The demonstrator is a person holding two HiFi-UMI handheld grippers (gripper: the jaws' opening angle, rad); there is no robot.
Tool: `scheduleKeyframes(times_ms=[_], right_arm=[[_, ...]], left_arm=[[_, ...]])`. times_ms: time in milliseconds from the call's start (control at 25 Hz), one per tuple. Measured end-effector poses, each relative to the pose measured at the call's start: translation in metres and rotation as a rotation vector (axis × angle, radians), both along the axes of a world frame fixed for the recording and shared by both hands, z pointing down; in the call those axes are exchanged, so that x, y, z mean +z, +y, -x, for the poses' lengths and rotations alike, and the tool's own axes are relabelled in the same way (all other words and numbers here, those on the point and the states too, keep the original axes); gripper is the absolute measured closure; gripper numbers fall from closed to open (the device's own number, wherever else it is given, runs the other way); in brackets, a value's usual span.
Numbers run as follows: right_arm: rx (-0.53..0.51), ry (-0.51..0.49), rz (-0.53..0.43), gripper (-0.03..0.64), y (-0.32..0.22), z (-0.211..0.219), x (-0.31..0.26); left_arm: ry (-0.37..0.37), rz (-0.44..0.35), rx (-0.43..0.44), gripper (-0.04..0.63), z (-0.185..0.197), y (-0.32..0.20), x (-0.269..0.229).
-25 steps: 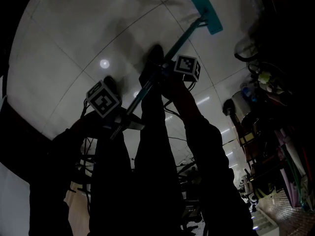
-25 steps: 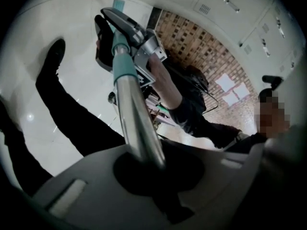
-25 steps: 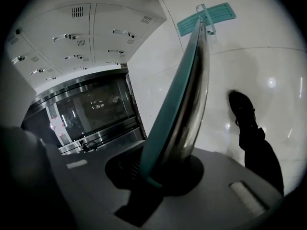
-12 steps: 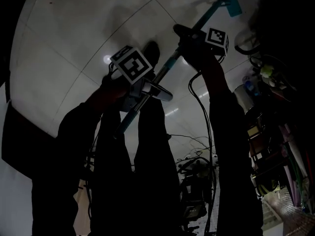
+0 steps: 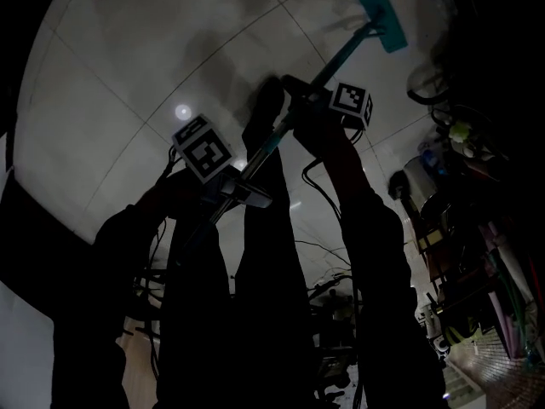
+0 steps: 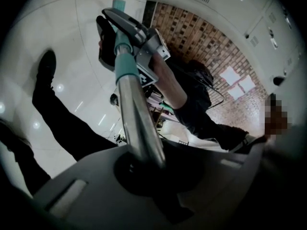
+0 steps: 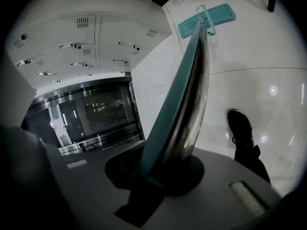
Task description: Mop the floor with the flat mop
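You hold the mop pole (image 5: 345, 49) in both grippers: left gripper (image 5: 232, 190) clamped near its upper end, right gripper (image 5: 300, 113) clamped further down. The mop head (image 5: 377, 11) lies flat on the floor (image 5: 111, 66) ahead. Mopping looks under way; how much floor is done cannot be told.
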State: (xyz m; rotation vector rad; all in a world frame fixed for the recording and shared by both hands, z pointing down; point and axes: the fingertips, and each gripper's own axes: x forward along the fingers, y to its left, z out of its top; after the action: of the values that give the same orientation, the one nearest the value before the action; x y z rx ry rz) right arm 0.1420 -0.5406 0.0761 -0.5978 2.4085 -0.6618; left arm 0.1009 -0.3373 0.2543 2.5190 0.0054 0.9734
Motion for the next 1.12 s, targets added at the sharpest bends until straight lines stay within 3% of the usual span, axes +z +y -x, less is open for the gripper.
scheduleKeyframes(times_ms=[160,320,640,920,1120], right_arm=[[-0.036,0.022,0.026,0.540,0.013,0.070,0.046],[-0.061,0.051,0.048,0.540,0.019,0.133,0.096],[-0.098,0.112,0.082,0.538,0.026,0.250,0.190],[-0.126,0.137,0.106,0.538,0.018,0.319,0.240],[-0.116,0.133,0.109,0.538,0.014,0.325,0.241]], left_arm=[[0.016,0.009,-0.013,0.578,0.061,0.013,0.043],[0.041,0.074,-0.056,0.577,0.115,0.029,0.089],[0.075,0.074,-0.064,0.569,0.219,0.040,0.174],[0.105,0.093,-0.083,0.569,0.278,0.036,0.217],[0.103,0.083,-0.070,0.569,0.287,0.030,0.218]])
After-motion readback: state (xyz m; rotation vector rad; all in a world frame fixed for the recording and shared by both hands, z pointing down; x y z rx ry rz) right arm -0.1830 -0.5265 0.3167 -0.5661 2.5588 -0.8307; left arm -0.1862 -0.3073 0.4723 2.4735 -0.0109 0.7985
